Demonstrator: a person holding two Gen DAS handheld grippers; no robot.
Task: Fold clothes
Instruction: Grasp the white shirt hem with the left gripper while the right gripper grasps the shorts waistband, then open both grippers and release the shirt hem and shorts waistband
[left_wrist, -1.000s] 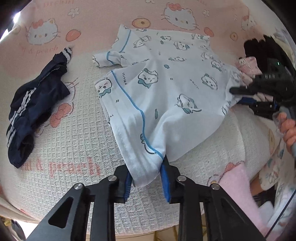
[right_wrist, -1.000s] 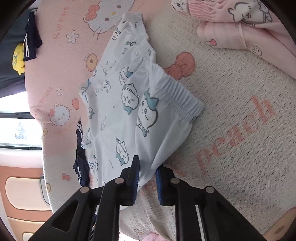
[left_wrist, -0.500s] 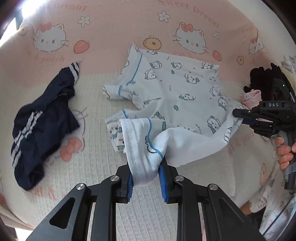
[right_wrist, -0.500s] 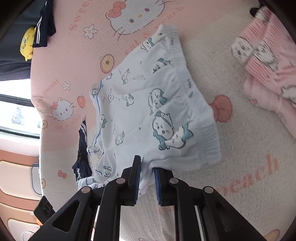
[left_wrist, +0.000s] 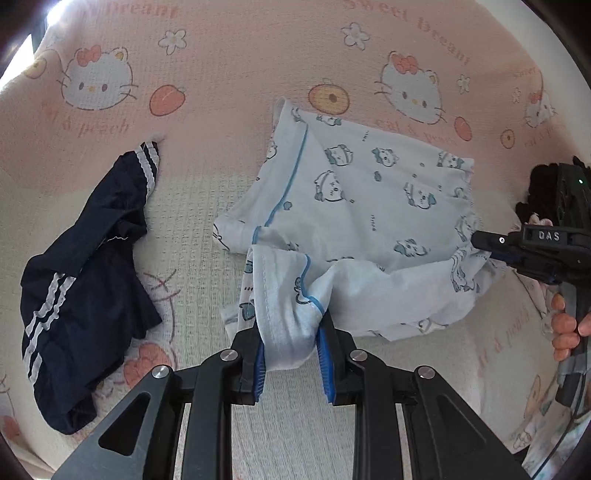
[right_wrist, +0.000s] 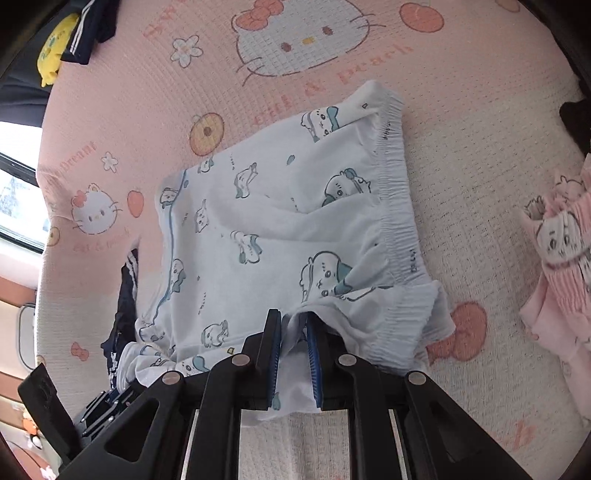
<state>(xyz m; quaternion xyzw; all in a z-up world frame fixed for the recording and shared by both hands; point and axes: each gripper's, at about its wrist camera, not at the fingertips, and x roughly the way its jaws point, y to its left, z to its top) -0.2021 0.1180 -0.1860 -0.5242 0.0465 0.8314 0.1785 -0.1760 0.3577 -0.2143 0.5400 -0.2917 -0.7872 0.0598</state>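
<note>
Bed cover (left_wrist: 229, 66), pink and cream with cat and peach print, fills both views under everything.

Pale blue printed shorts (left_wrist: 369, 192) lie spread on it, directly ahead of both claws, near edge lifted and doubled over toward the far side.

Navy striped garment (left_wrist: 85, 266): bunched on the cover, ahead-left of the left claw, apart from the shorts. Pink printed garment (right_wrist: 557, 258): far right of the right claw, apart from the shorts.

Left claw (left_wrist: 291, 354): narrow gap, blue pads clamped on a bunched hem corner with blue piping; fabric fills the gap.

Right claw (right_wrist: 293, 354): pads close together, pinching a thin fold by the elastic waistband (right_wrist: 399, 221), which runs ahead-right of it. In the left view this claw (left_wrist: 480, 240) sits at the shorts' right edge, person's fingers (left_wrist: 565, 325) on its handle.
</note>
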